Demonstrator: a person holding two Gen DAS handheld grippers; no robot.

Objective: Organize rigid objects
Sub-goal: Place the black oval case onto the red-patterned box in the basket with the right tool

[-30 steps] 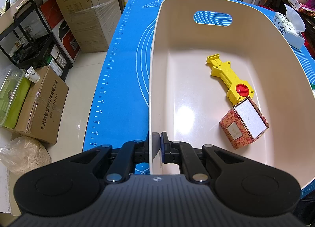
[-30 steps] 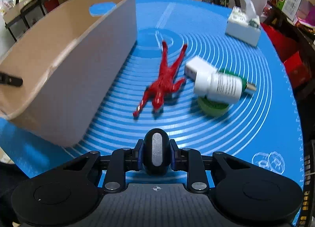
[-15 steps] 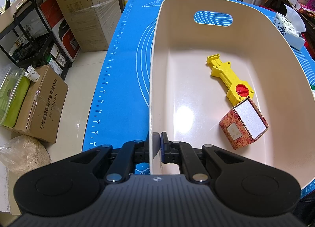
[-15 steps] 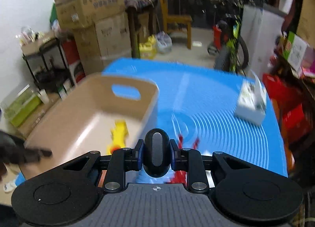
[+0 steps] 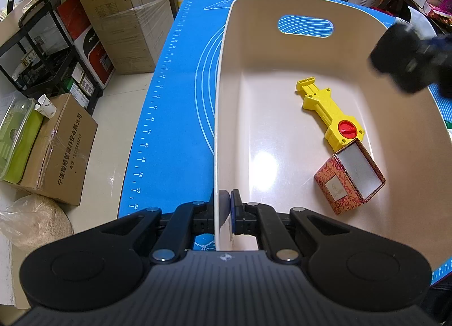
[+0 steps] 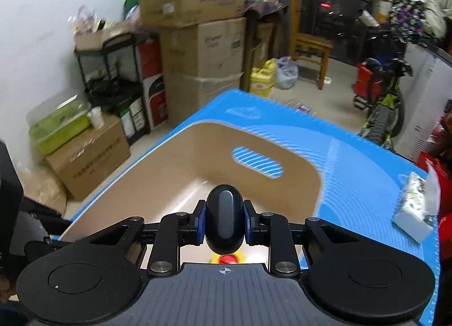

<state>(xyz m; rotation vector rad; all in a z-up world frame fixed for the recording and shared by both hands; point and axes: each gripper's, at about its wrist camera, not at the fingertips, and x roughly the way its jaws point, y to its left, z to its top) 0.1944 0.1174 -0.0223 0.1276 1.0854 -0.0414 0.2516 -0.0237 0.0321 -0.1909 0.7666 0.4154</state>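
Observation:
My left gripper (image 5: pixel 226 213) is shut on the near wall of the cream bin (image 5: pixel 220 117), one finger inside and one outside. In the bin lie a yellow toy tool with a red knob (image 5: pixel 327 112) and a red patterned box (image 5: pixel 350 177). My right gripper (image 6: pixel 224 224) is shut on a black oval object (image 6: pixel 224 223) and holds it above the bin (image 6: pixel 299 162); it shows blurred at the right of the left wrist view (image 5: pixel 406 60). The yellow tool's red knob (image 6: pixel 226 258) peeks below the held object.
The bin stands on a blue mat (image 5: pixel 175 128) on the table. A tissue box (image 6: pixel 415 210) lies on the mat at the right. Cardboard boxes (image 5: pixel 124 15), a black rack (image 5: pixel 42 52) and a bicycle (image 6: pixel 387 100) stand on the floor around.
My right gripper rose from the mat with the black object and moved left over the bin. My left gripper kept its hold on the bin wall.

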